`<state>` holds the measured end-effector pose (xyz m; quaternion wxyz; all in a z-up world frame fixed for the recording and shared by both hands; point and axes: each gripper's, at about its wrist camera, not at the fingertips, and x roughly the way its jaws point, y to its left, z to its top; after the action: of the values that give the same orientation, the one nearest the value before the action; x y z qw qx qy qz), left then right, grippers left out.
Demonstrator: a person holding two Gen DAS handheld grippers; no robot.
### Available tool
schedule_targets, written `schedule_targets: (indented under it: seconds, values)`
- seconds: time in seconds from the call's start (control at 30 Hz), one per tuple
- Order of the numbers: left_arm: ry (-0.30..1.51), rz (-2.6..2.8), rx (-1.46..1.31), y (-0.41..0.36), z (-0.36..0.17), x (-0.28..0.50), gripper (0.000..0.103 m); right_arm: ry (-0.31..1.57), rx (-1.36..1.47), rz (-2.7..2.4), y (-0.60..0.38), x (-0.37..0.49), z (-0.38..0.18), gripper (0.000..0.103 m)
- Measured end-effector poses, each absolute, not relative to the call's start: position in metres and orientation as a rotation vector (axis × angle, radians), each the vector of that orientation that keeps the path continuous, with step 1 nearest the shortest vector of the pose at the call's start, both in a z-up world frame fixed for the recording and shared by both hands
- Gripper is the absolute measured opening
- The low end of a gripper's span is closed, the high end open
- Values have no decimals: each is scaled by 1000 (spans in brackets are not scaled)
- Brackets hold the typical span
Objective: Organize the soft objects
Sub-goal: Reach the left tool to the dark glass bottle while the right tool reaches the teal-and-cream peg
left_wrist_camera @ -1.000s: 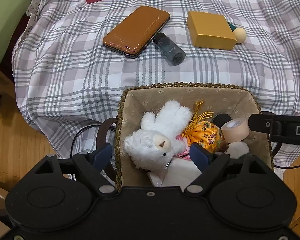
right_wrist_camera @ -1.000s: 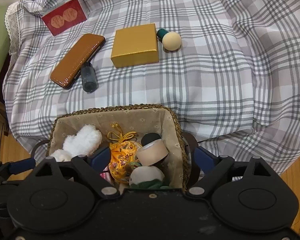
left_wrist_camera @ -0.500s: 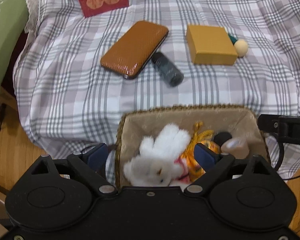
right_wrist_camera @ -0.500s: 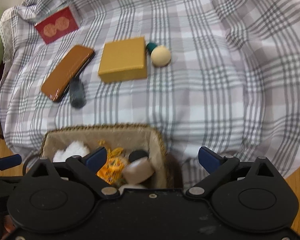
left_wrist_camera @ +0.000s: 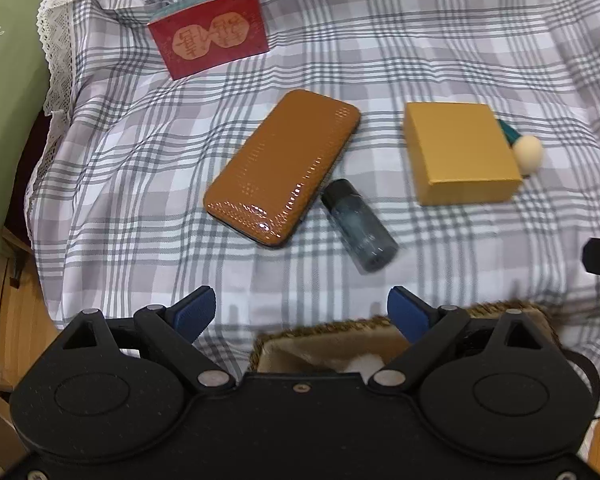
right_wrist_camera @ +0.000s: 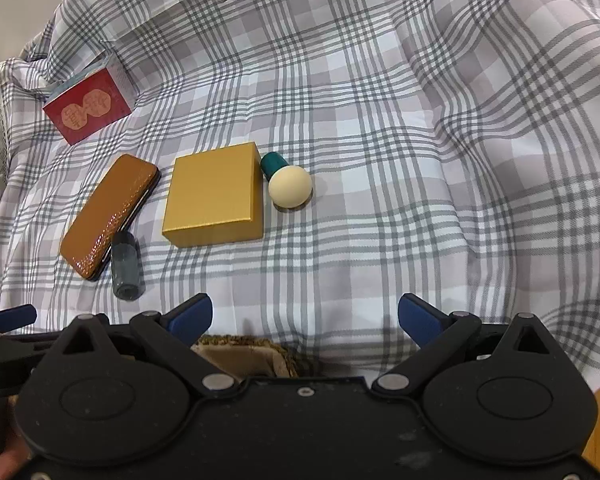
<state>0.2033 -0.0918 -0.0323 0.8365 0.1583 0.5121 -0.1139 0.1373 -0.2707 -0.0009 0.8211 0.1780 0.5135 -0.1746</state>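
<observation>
The woven basket (left_wrist_camera: 340, 324) shows only its far rim and lining at the bottom edge, under my left gripper (left_wrist_camera: 300, 308). A sliver of the white plush toy (left_wrist_camera: 364, 360) peeks out inside; the rest of its contents are hidden. My left gripper stands open over the checked cloth with nothing between its blue pads. My right gripper (right_wrist_camera: 305, 314) is open and empty too, with the basket's corner (right_wrist_camera: 240, 340) just below its left finger. A beige sponge puff (right_wrist_camera: 290, 186) with a green handle lies beside the yellow box (right_wrist_camera: 214, 200).
On the grey checked cloth (left_wrist_camera: 380, 60) lie a red box (left_wrist_camera: 212, 46), a brown case (left_wrist_camera: 282, 172), a small dark bottle (left_wrist_camera: 358, 226) and the yellow box (left_wrist_camera: 460, 152). A green cushion (left_wrist_camera: 4, 120) and wooden floor border the left side.
Both grippers have drawn back from the basket and their jaws have spread wider. The plush, orange pouch and tape roll have slipped out of sight below the gripper bodies.
</observation>
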Motion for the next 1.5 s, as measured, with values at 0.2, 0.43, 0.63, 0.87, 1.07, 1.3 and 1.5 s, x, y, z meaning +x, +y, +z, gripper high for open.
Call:
schedule_targets:
  seconds: [0.2,0.43,0.63,0.87,1.07,1.3,1.5]
  values:
    - [1091,-198,345,-92,-47,220,90,1108,392,-368,-277,151,-11,100]
    - [1122,-241,328,-108,-60,234,90,1122,390,-362,-277,162,-18,100]
    - [1117,-313,314,-130,-62,244,89,1126,388,-380,-280,175,-25,100]
    - [1121,-435,172,-143,-53,260,89,1127,405,-401,-288,187,-29,100]
    - [1120,-489,106,-134,-46,257,88,1099,438,-437,-298,185,-24,100]
    - [1001,-405,288,-111,-44,236,88,1095,454,-453,-307,184,-25,100]
    - [953,-394,411,-94,-49,220,88,1102,450,-441,-303,181,-25,100]
